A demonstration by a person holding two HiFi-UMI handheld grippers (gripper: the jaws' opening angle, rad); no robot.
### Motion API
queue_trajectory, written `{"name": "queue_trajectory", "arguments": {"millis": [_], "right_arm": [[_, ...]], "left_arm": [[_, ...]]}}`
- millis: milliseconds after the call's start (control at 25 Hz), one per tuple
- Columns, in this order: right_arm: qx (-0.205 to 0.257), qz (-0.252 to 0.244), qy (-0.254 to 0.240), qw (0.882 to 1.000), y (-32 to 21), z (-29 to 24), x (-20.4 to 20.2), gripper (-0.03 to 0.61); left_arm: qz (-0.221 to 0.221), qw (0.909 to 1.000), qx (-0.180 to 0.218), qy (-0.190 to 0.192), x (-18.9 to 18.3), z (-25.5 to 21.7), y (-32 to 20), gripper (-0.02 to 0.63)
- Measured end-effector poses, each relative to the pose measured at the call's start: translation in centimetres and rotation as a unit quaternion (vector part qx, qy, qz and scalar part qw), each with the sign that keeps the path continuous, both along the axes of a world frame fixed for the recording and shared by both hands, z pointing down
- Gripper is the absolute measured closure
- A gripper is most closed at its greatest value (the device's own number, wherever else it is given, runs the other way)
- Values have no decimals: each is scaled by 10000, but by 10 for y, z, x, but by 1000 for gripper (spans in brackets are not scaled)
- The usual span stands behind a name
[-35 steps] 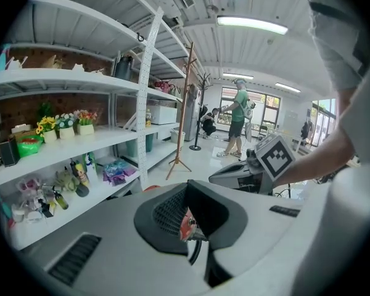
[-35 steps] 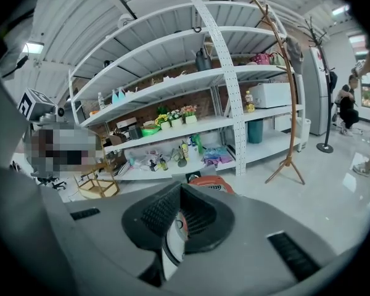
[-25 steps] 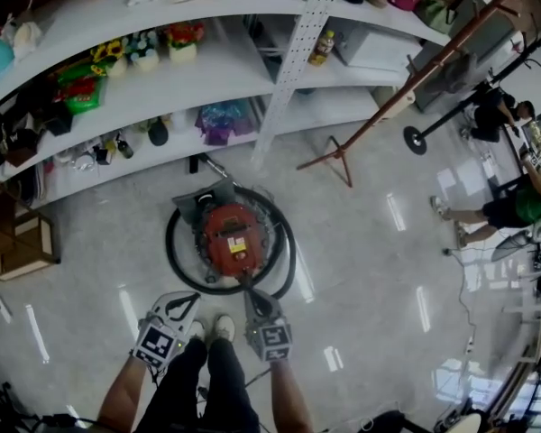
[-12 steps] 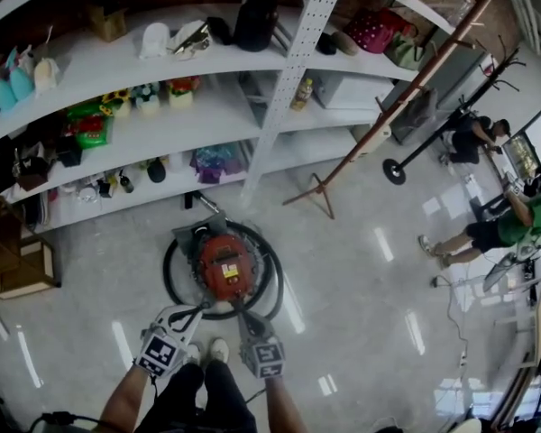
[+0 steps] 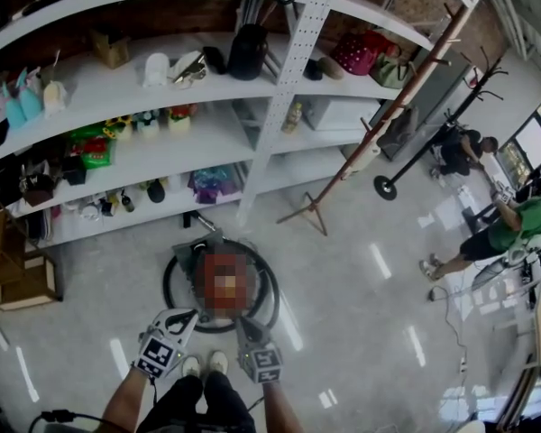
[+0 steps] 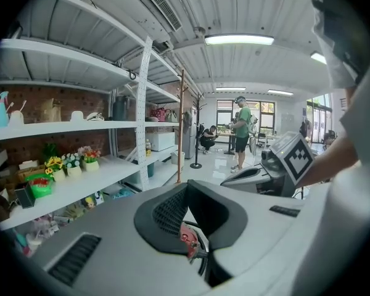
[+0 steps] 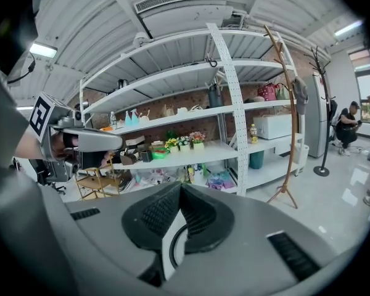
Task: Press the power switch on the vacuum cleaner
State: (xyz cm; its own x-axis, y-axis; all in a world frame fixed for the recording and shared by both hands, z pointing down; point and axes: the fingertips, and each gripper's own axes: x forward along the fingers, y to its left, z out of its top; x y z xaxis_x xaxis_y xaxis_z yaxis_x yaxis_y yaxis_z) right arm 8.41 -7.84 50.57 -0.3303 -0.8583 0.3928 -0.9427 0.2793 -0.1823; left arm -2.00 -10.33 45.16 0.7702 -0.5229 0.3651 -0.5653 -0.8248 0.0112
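Observation:
The red canister vacuum cleaner stands on the floor, its top hidden by a mosaic patch in the head view. Its black hose coils in a ring around it. My left gripper hovers over the ring's near left edge, jaws shut and holding nothing. My right gripper is over the ring's near edge beside it, also shut and holding nothing. In the left gripper view the left gripper shows a sliver of the red vacuum below its jaws. Beneath the right gripper, only a hose arc shows.
White shelving full of goods runs behind the vacuum, with a perforated post. A leaning wooden coat stand is to the right. A wooden crate sits left. People stand far right. My shoes are just behind the grippers.
The head view has pulled back and tilted up, so the vacuum looks smaller and more shelf shows. Both grippers stay shut near the vacuum's near edge.

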Motion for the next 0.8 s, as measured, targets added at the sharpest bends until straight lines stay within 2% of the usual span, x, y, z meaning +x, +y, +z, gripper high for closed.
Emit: {"name": "queue_trajectory", "arguments": {"millis": [440, 800], "right_arm": [[406, 192, 52, 9990, 0, -50, 10, 566], [785, 372, 74, 9962, -1, -95, 21, 566]], "left_arm": [[-182, 9991, 208, 319, -4, -49, -13, 607], [-221, 9978, 489, 378, -7, -79, -22, 607]]}}
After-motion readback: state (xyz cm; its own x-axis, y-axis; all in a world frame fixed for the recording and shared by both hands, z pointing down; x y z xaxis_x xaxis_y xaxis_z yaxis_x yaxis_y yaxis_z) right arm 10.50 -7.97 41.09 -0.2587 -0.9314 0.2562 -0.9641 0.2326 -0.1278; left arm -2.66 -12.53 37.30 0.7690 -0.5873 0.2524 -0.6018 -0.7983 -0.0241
